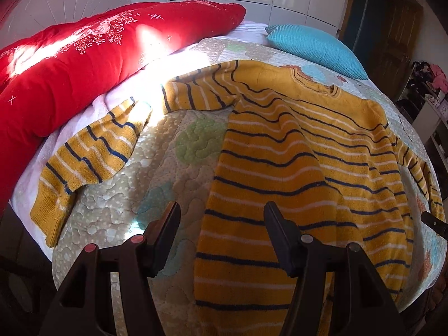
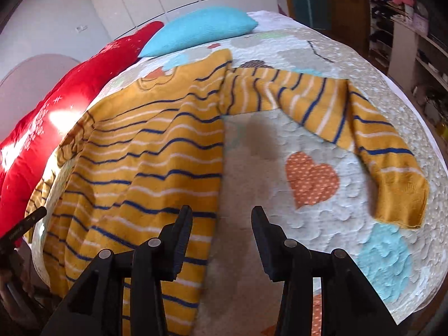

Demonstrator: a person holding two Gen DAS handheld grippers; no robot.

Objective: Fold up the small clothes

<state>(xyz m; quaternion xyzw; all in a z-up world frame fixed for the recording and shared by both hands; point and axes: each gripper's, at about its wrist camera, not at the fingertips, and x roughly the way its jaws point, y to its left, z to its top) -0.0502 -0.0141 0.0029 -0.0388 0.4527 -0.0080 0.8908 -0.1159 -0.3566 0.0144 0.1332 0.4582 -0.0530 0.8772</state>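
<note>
The striped sweater (image 1: 280, 151) lies spread flat, both sleeves flung outward, on the quilted bed (image 1: 168, 145), its hem hanging toward the near edge and its collar pointing toward the blue pillow (image 1: 316, 47); it looks a soft, thickish knit, light enough to lift by a corner yet limp, so it will sag and drag across the quilt rather than keep any shape (expect it to stretch a little if pulled hard). It is neither slippery nor fragile, though the fuzzy quilt will likely cling to it. Sensible places to take hold, judging by how it lies, are the cuff (image 2: 400, 196) of the sleeve lying on the side away from the red quilt (image 1: 84, 56), the shoulder seams near the collar, or the two corners of the hem; a pinch through one layer of the edge should do.

The left claw (image 1: 222, 218) hovers over the sweater's hem on the red-quilt side, jaws standing about half apart with nothing gripped; the right claw (image 2: 221, 224) hangs beside the sweater's other side edge, over bare quilt, likewise parted and empty.
</note>
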